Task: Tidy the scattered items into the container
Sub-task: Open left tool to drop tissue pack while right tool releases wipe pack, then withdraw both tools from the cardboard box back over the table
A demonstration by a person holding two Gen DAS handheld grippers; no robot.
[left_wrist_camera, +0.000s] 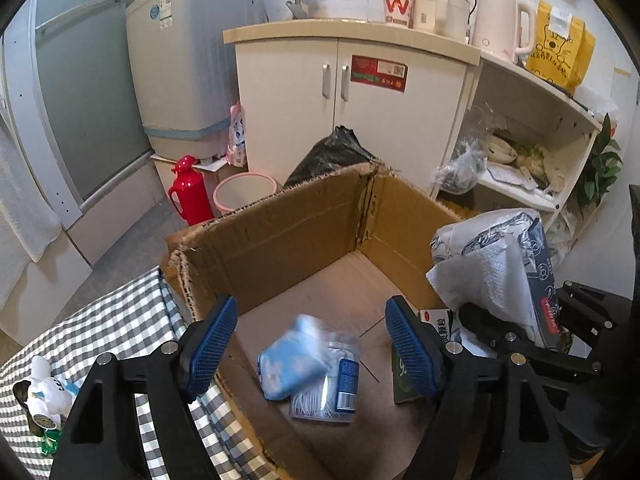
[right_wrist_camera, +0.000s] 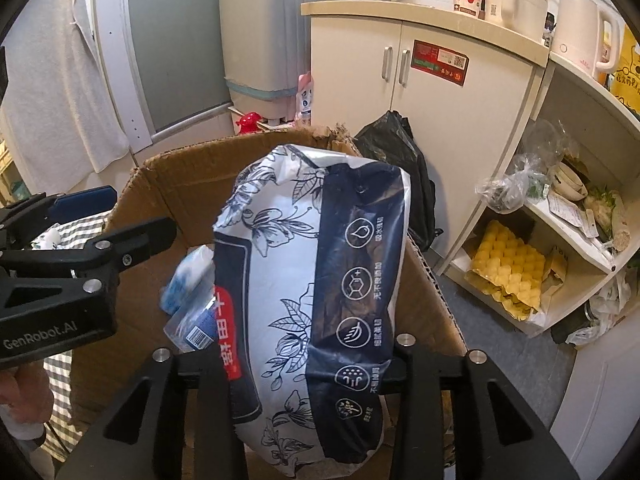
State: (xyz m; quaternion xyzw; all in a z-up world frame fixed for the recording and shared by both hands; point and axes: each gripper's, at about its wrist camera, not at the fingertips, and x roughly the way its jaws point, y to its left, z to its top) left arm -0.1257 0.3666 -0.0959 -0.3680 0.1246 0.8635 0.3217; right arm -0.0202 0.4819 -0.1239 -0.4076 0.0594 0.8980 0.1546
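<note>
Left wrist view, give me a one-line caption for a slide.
Open left gripper above a cardboard box holding a blurred light-blue packet and floss-pick tub.

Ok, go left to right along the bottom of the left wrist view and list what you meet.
White plush toy on the checked cloth → blue tissue pack in the cardboard box → clear tub of floss picks → green-and-white carton → flower-printed paper towel pack.
</note>
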